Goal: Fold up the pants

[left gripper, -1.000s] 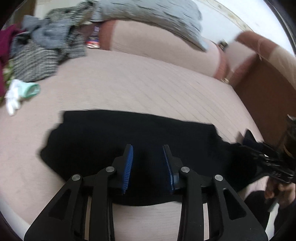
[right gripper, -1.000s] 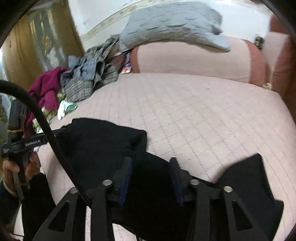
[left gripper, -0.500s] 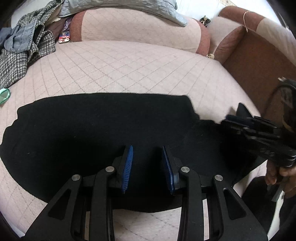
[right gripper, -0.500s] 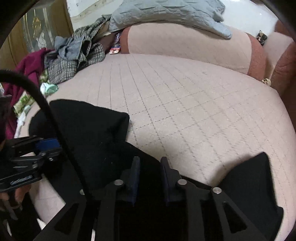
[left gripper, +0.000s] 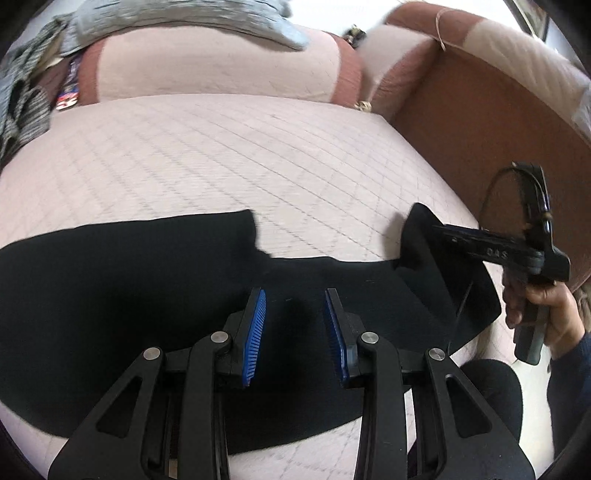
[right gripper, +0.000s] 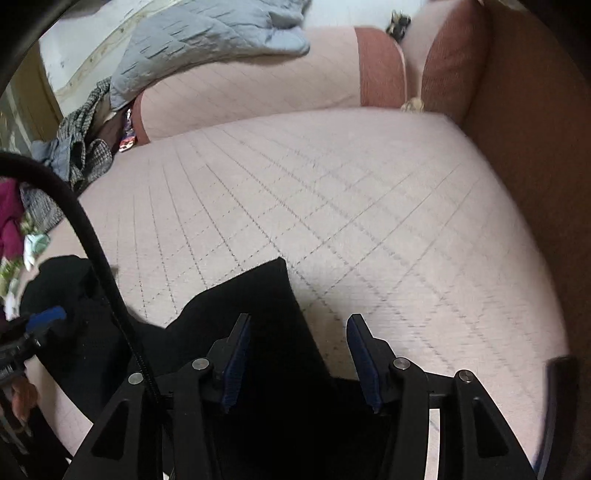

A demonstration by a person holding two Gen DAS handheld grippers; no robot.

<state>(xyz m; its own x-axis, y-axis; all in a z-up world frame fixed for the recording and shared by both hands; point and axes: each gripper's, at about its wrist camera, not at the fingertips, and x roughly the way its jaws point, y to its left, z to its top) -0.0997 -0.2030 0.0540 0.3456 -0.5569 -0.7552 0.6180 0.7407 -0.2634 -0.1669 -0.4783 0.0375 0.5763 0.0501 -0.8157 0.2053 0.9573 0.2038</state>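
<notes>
Black pants [left gripper: 110, 295] lie flat across a pink quilted bed [left gripper: 221, 155]. My left gripper [left gripper: 293, 306] hovers open over the middle of the pants, its blue pads apart with only flat cloth below them. In the left wrist view, a hand [left gripper: 546, 306] holds my right gripper [left gripper: 439, 232] at the right end of the pants, where a corner of cloth stands up. In the right wrist view, the right gripper [right gripper: 295, 343] has its jaws opening. The pointed end of the pants [right gripper: 258, 295] lies under its left pad and is not pinched. The left gripper [right gripper: 40, 321] shows at the far left edge.
A pink and rust bolster [left gripper: 221, 70] with a grey quilt [right gripper: 207, 33] on it lines the far side. A pile of clothes [right gripper: 74, 155] sits at the far left. A brown upholstered side [left gripper: 480, 129] closes the right. A black cable [right gripper: 92, 236] crosses the right wrist view.
Both grippers have slid to the right along the pants. The right gripper's jaws narrowed half a second ago and now stand wider, at the pointed end of the pants.
</notes>
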